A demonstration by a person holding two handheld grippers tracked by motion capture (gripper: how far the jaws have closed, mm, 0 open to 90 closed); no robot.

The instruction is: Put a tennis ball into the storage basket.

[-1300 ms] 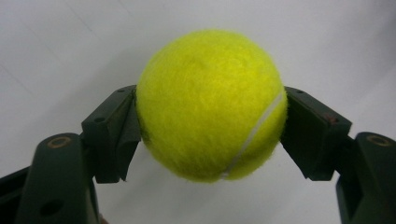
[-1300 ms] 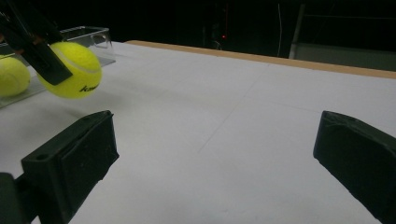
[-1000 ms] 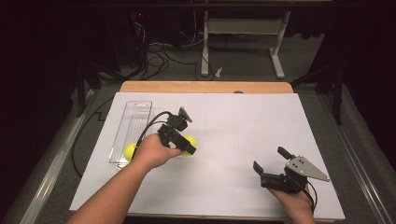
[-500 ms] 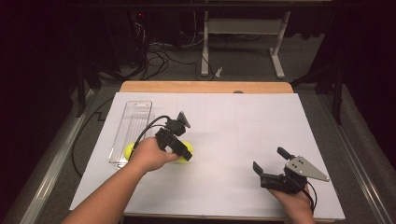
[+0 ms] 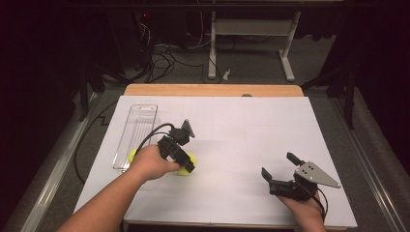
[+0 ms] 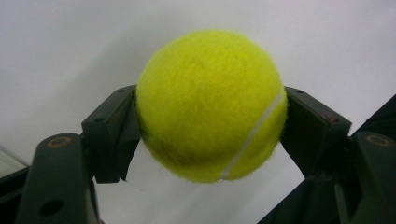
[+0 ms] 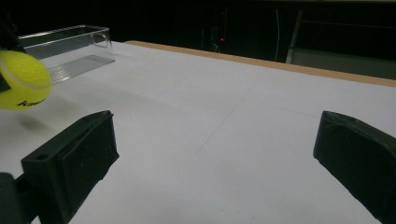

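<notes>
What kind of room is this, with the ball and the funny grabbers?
Probably a lab or workshop set up for recording handling tasks. A white-covered table stands in a dark room, loose cables lie on the floor behind it, and a person works a tennis ball with hand-held grippers instead of bare fingers.

Left hand-held gripper (image 5: 186, 165) clamped tight; right hand-held gripper (image 5: 280, 166) spread wide.

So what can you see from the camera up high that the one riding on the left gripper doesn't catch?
High view: the clear tray with a second yellow ball at its near end, the right gripper with open fingers, the person's forearms, and the wooden table edge.
Left gripper view: both fingers pressing the ball's sides, and its white seam.
Shared: the tennis ball held in the left gripper over the white tabletop.
</notes>
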